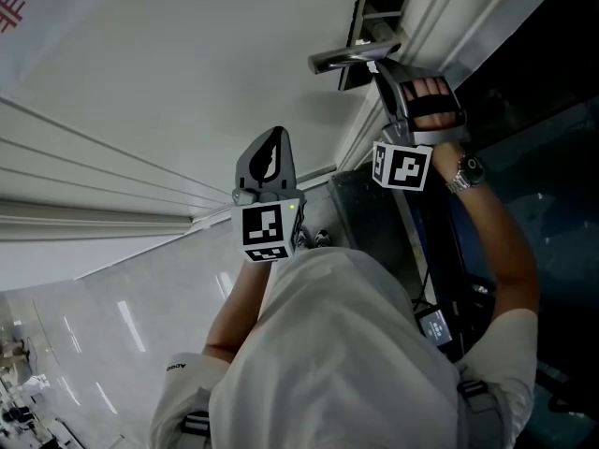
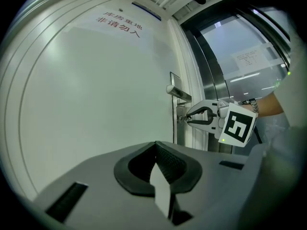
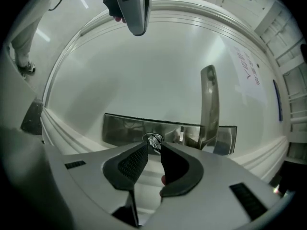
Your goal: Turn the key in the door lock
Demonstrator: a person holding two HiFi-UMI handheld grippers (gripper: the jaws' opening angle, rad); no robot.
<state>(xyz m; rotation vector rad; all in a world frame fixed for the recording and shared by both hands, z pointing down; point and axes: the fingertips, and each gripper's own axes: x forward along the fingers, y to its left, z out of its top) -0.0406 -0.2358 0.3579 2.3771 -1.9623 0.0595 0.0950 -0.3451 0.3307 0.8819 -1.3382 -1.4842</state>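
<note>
Key (image 3: pixel 153 141), where does it sit?
— In the lock (image 3: pixel 147 137), which is set in a steel plate (image 3: pixel 122 131) at the right edge of the white door (image 2: pixel 96 109). The left gripper view shows it just below the lever handle (image 2: pixel 173 89).

What is at the lock?
— The right gripper (image 3: pixel 154 147) points level at it, with one fingertip on either side of the key's head. The jaws stand a narrow way apart. The key is in the gap between them, and the pads do not look pressed onto it.

Does another view agree?
— Yes. From the left gripper view the same jaws show a slim gap at the lock. Their marker cube (image 2: pixel 237 127) is to the right of them, and the head view shows a wristwatch (image 1: pixel 465 169) on the arm behind it.

And the left gripper?
— The left gripper (image 2: pixel 154 145) hangs well left of the lock, nearer the person, and faces the bare door panel. Its jaws are together and nothing is between them.

Anything else on the door?
— Red characters (image 2: pixel 117 24), far up the panel.
</note>
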